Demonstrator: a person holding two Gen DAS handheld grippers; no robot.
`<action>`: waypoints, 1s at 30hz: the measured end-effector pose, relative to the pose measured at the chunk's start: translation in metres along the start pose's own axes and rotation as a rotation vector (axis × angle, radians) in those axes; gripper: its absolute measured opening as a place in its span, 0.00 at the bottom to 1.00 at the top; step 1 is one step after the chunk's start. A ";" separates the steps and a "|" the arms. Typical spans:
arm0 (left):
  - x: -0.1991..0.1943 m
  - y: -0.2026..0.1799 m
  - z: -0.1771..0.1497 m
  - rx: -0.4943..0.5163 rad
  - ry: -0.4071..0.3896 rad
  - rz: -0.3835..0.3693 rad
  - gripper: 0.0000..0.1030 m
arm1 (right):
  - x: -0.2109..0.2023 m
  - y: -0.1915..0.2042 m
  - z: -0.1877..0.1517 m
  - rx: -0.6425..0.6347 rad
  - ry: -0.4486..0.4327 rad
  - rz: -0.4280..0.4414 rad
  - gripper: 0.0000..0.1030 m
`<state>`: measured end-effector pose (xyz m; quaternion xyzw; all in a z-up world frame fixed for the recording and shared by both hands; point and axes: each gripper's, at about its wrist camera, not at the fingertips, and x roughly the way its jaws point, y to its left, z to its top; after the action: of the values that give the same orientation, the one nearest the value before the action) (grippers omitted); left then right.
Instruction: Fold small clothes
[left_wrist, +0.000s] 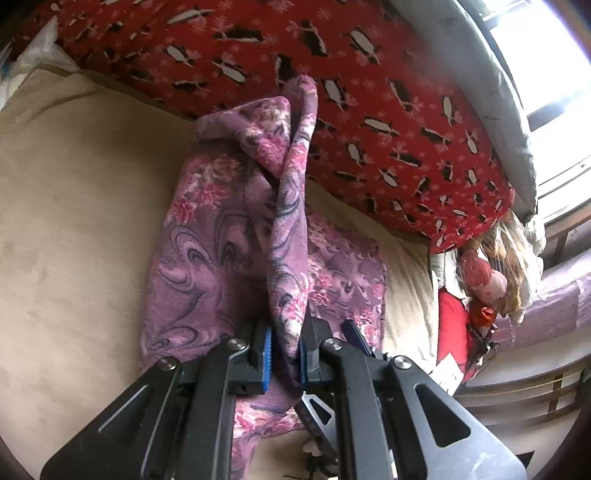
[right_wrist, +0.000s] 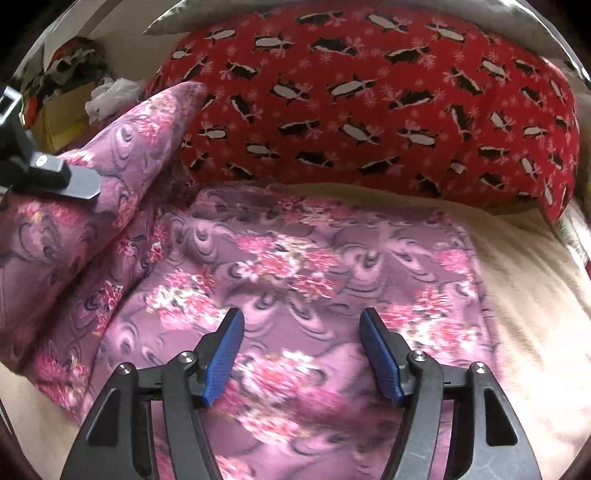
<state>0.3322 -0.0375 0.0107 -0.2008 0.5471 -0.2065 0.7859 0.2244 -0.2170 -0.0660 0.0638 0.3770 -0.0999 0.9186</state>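
Observation:
A purple cloth with pink flowers (left_wrist: 221, 240) lies on a beige bed surface (left_wrist: 74, 221). My left gripper (left_wrist: 286, 350) is shut on a raised fold of the cloth and holds it up off the bed. In the right wrist view the cloth (right_wrist: 295, 258) spreads flat, with the lifted part at the left. My right gripper (right_wrist: 301, 354) is open just above the flat cloth, holding nothing. The left gripper (right_wrist: 79, 186) shows at the left edge of that view, clamped on the lifted fold. A blue-padded tip of the right gripper (left_wrist: 356, 334) shows beside the left one.
A red pillow with a penguin print (left_wrist: 369, 110) lies along the far side of the cloth (right_wrist: 369, 92). A grey pillow (left_wrist: 480, 74) sits behind it. A doll and red items (left_wrist: 480, 288) lie at the right. Clutter and a white bag (right_wrist: 107, 96) sit at the far left.

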 end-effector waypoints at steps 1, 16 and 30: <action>0.003 -0.002 -0.001 0.000 0.003 -0.002 0.08 | -0.001 -0.001 -0.001 -0.006 -0.001 -0.007 0.65; 0.033 -0.008 -0.016 -0.048 0.047 -0.012 0.08 | -0.016 -0.029 -0.009 -0.016 0.015 -0.026 0.65; 0.037 -0.008 -0.017 -0.045 0.063 -0.028 0.08 | -0.014 -0.032 -0.009 -0.010 0.022 -0.035 0.65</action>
<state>0.3274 -0.0658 -0.0195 -0.2194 0.5730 -0.2116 0.7607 0.2016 -0.2447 -0.0637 0.0535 0.3889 -0.1132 0.9127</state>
